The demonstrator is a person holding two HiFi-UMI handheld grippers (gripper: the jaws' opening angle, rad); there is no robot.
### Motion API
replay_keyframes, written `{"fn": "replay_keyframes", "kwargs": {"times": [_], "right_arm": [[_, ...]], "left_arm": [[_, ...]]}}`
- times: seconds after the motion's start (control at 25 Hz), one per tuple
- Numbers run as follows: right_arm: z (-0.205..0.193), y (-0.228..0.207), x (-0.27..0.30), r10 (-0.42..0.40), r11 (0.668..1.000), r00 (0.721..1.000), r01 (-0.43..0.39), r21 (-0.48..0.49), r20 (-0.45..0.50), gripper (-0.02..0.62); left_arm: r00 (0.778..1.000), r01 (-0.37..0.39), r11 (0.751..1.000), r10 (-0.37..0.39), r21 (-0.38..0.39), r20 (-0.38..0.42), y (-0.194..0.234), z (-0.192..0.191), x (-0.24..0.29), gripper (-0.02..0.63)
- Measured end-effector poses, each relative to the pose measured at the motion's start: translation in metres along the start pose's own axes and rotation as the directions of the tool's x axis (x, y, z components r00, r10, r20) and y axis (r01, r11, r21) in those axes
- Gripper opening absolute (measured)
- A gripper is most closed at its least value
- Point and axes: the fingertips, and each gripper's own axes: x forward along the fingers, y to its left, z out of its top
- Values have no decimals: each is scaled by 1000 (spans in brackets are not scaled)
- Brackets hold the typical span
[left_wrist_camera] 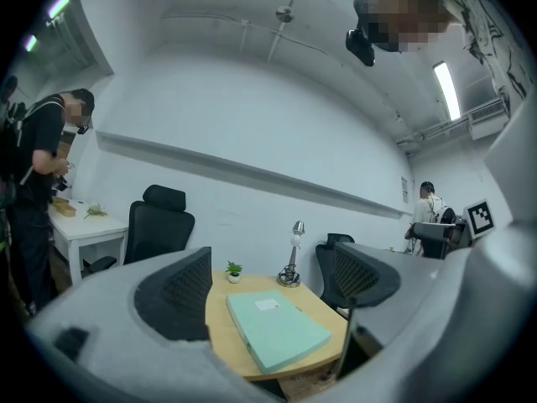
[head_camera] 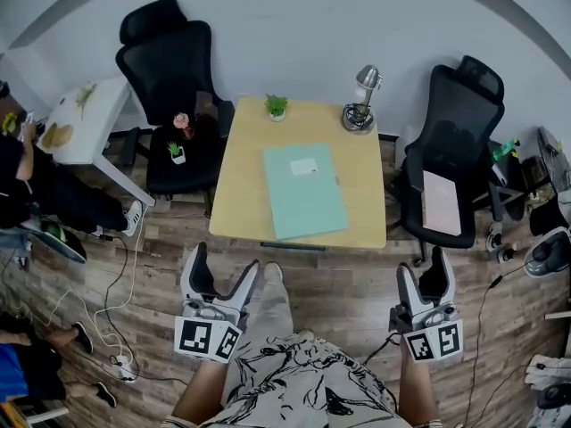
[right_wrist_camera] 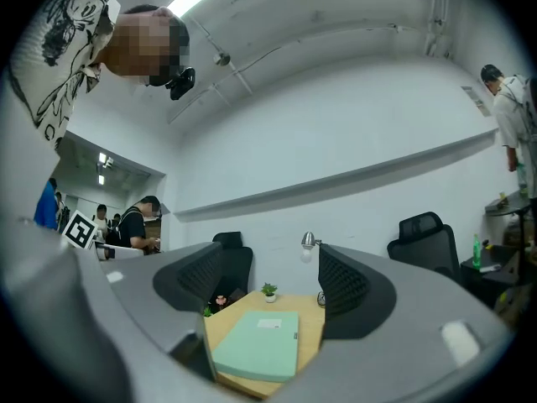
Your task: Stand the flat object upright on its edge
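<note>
A flat mint-green folder (head_camera: 304, 190) with a small white label lies on the light wooden table (head_camera: 245, 199), reaching toward the near edge. It also shows between the jaws as the folder (left_wrist_camera: 277, 327) in the left gripper view and the folder (right_wrist_camera: 258, 345) in the right gripper view. My left gripper (head_camera: 221, 278) hangs open in front of the table, below its near left corner. My right gripper (head_camera: 426, 283) is open too, off the table's near right corner. Both are empty and well short of the folder.
A small potted plant (head_camera: 277, 106) and a metal desk lamp (head_camera: 361, 102) stand at the table's far edge. Black office chairs (head_camera: 174, 69) (head_camera: 451, 145) flank the table; the left one holds small pots. A white side table (head_camera: 85, 119) and a person (head_camera: 27, 185) are at left. Cables lie on the floor.
</note>
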Motion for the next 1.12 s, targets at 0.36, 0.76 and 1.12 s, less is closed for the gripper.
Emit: {"fn": "replay_keyframes", "kwargs": {"times": [0.36, 0.76, 1.12], "right_arm": [[-3, -18, 129, -22, 1000, 1000, 22, -5, 3, 354], [-17, -25, 226, -21, 1000, 997, 21, -2, -74, 354], [-105, -75, 290, 72, 996, 945, -49, 81, -319, 354]], "left_arm": [[999, 55, 998, -54, -10, 3, 66, 26, 113, 446], [989, 126, 990, -130, -57, -71, 104, 24, 191, 446], [975, 44, 988, -74, -146, -210, 117, -42, 239, 446]]}}
